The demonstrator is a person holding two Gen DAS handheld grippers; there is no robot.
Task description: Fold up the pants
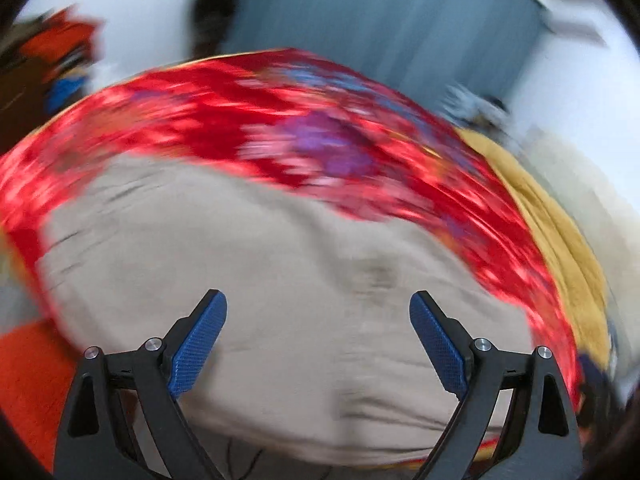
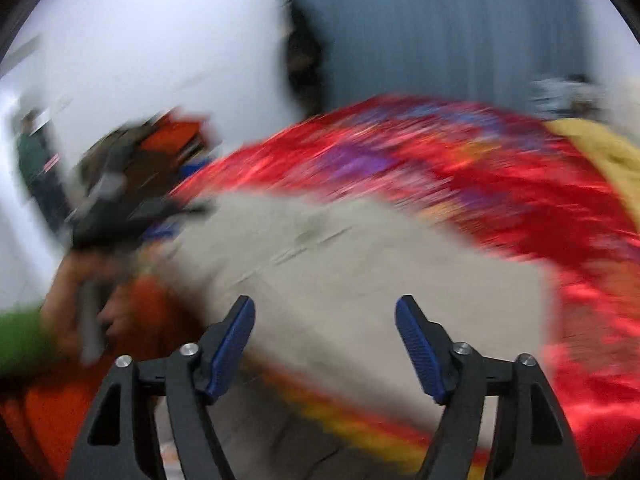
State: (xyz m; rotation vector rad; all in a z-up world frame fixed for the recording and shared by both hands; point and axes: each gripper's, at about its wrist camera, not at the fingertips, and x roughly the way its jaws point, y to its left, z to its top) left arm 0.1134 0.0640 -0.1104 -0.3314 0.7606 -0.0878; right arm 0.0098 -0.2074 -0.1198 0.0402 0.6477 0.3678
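Although both views are smeared by motion blur, the main shapes can be made out. From the left wrist camera, the left gripper (image 1: 318,300) is seen with its blue-padded fingers (image 1: 198,344) spread wide, and nothing is held between them. The beige pants (image 1: 260,248) are spread flat beyond and beneath the fingertips, filling the gap between them and reaching from about 9 o'clock to 3 o'clock of the frame. Whether the pads touch the cloth cannot be told. The pants are laid on a red patterned bedcover (image 1: 320,128), which arcs around them from 9 through 12 to 4 o'clock. A yellow blanket (image 1: 552,216) is seen at 3 o'clock, beside the bedcover's edge.

From the right wrist camera, the right gripper (image 2: 325,306) is likewise seen wide apart and gripping nothing. The pants (image 2: 360,272) lie ahead of and between its fingers, extending toward 10 o'clock. The red bedcover (image 2: 500,184) is seen from 12 to 5 o'clock. At 9 o'clock the left gripper (image 2: 132,216) is seen as a dark blur at the pants' far edge, with the person's hand (image 2: 80,300) below it; its opening cannot be judged in this view.
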